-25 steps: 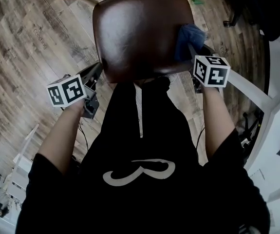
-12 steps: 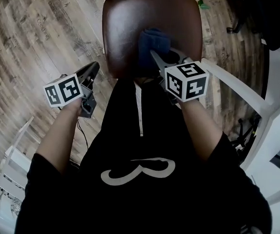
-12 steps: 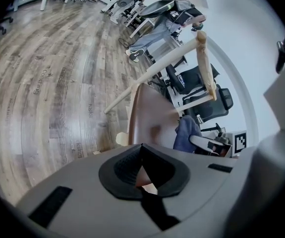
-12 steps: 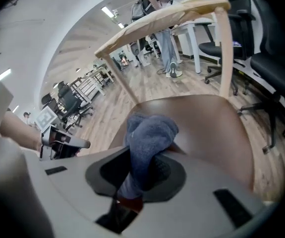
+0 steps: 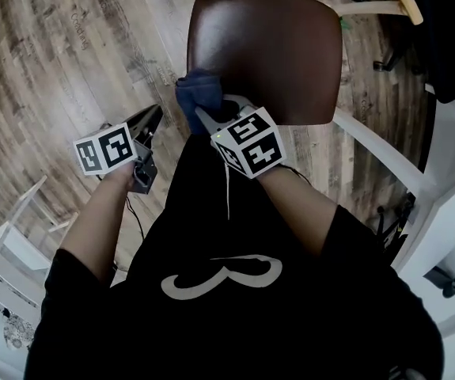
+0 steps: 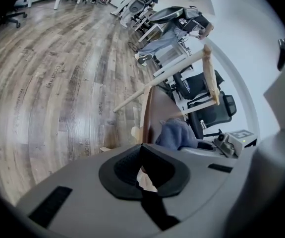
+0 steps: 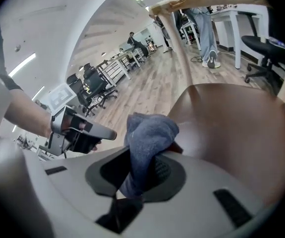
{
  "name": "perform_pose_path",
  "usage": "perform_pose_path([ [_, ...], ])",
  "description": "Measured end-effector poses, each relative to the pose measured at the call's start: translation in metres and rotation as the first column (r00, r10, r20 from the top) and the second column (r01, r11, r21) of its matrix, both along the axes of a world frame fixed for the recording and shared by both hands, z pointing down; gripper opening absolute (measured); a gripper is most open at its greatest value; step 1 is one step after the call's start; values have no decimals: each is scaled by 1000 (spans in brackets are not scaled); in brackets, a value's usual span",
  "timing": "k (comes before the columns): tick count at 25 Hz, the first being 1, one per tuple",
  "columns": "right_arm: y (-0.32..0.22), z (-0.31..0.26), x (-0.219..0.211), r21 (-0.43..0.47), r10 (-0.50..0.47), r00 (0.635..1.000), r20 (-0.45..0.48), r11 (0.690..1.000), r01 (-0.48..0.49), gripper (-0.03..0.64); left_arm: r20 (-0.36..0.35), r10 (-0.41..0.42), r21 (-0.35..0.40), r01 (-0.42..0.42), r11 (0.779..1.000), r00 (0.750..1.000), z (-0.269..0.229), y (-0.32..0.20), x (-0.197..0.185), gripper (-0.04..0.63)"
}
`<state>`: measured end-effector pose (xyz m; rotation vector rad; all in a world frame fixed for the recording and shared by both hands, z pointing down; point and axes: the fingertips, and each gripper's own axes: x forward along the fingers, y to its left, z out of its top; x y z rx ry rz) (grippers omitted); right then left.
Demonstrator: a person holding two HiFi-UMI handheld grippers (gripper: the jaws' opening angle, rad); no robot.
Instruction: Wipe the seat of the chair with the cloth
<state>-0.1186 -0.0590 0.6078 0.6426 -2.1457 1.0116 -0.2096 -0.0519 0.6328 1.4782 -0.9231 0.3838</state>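
A pale wood-plank floor [image 5: 61, 62] runs under everything, and the gripper views show an open office of desks and swivel chairs beyond it. At about 9 o'clock in the head view the left gripper [image 5: 151, 118] hangs off the chair over the floor, its jaws brought together on nothing (only a sliver of floor shows between the pads). Just right of it, at the 7 o'clock corner of the seat, sits the blue cloth [image 5: 196, 91], pinched in a bunch by the closed jaws of the right gripper [image 5: 216, 111], with the loose end pressed on the leather. The brown seat [image 5: 274, 46] fills 12 to 1 o'clock. This looks like the middle of wiping, with the pass at the near left corner. The next move probably calls for dragging the cloth toward 1 o'clock with steady downward pressure, while the grip stays tight so the bunch does not slip out. Faint print on some planks is too warped to read. The black sweatshirt [image 5: 235, 212] carries a white curled logo [image 5: 224, 277] without letters. The gripper cubes bear only black-and-white squares.
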Motion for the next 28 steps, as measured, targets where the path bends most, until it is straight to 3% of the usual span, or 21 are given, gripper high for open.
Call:
perform_pose_path([
  [13, 5, 44, -4, 21, -75, 986, -147, 997, 79, 74, 15, -12, -27, 12, 1000, 1000, 12, 22, -12, 14],
  [20, 4, 48, -4, 39, -116, 977, -177, 991, 125, 74, 17, 0, -33, 1, 999, 1000, 18, 20, -4, 14],
  [28, 2, 48, 17, 42, -105, 978, -179, 993, 114, 74, 29, 25, -37, -24, 999, 999, 16, 17, 8, 14],
])
